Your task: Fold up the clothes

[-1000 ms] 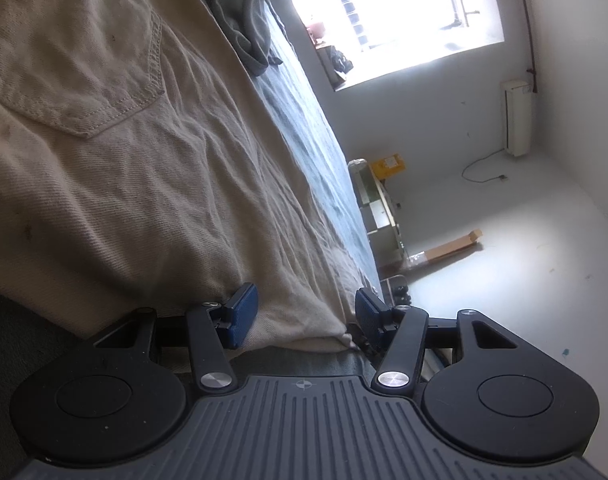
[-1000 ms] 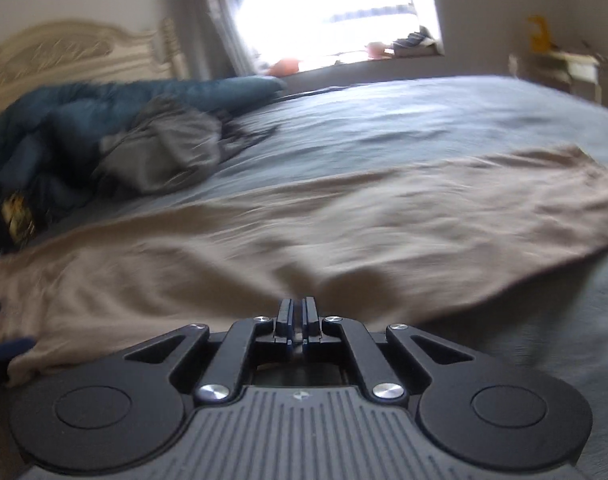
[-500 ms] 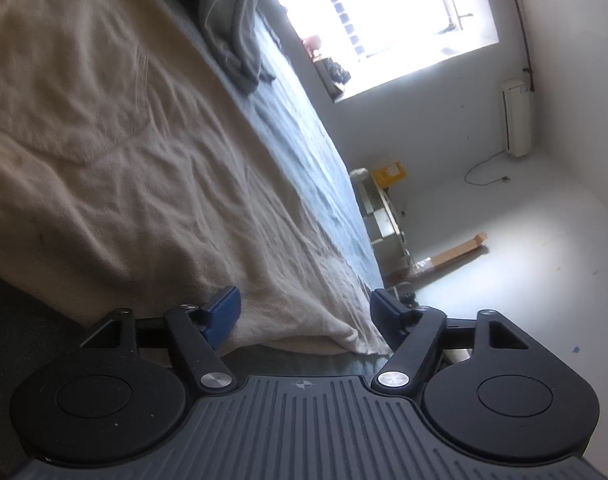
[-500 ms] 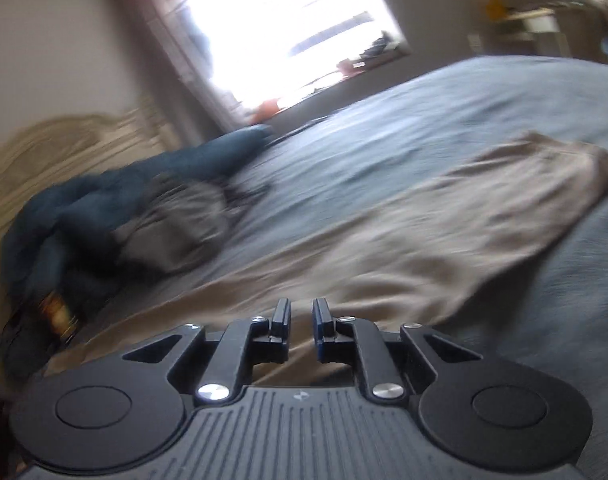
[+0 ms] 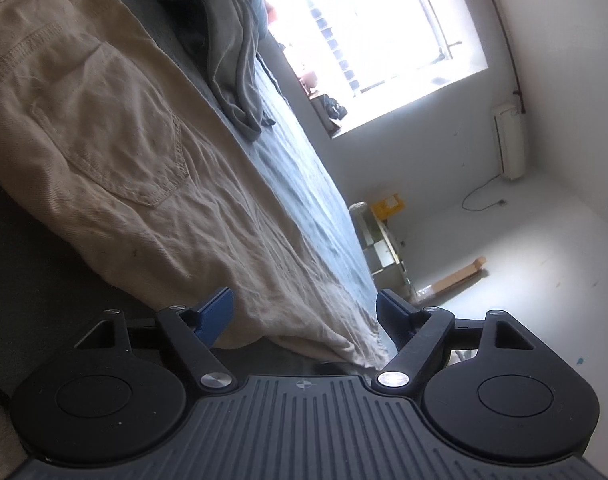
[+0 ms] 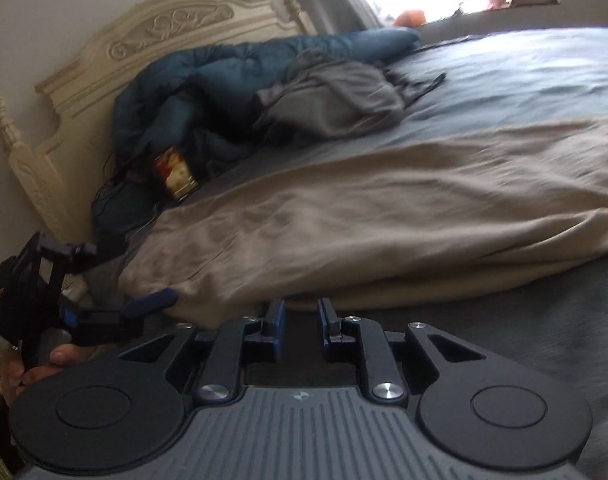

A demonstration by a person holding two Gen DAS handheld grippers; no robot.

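Observation:
Beige trousers (image 5: pixel 115 152) lie flat on the grey-blue bed sheet (image 5: pixel 304 184), back pocket up. In the right wrist view the trousers (image 6: pixel 384 216) show two layers along the near edge. My left gripper (image 5: pixel 304 312) is open and its jaws are still opening. A corner of the trousers lies between its blue fingers (image 5: pixel 215 312), and the pads do not press on it. My right gripper (image 6: pixel 300 308) stands just short of the near edge. Its jaws are a little apart and opening, with nothing between them. The left gripper (image 6: pixel 121 276) also shows at the far left of that view, held by a hand (image 6: pixel 55 360).
A crumpled grey garment (image 6: pixel 336 100) and a blue duvet (image 6: pixel 207 76) lie by the cream headboard (image 6: pixel 151 36). A red and yellow packet (image 6: pixel 175 176) sits beside them. Past the bed's far edge are a bright window (image 5: pixel 368 32), a small stand (image 5: pixel 380 240) and a cardboard strip (image 5: pixel 456 276).
The left jaws have spread wider and drawn back, leaving the trouser corner loose between them. The right jaws have gone from shut to slightly apart, and that hand has swung left towards the headboard.

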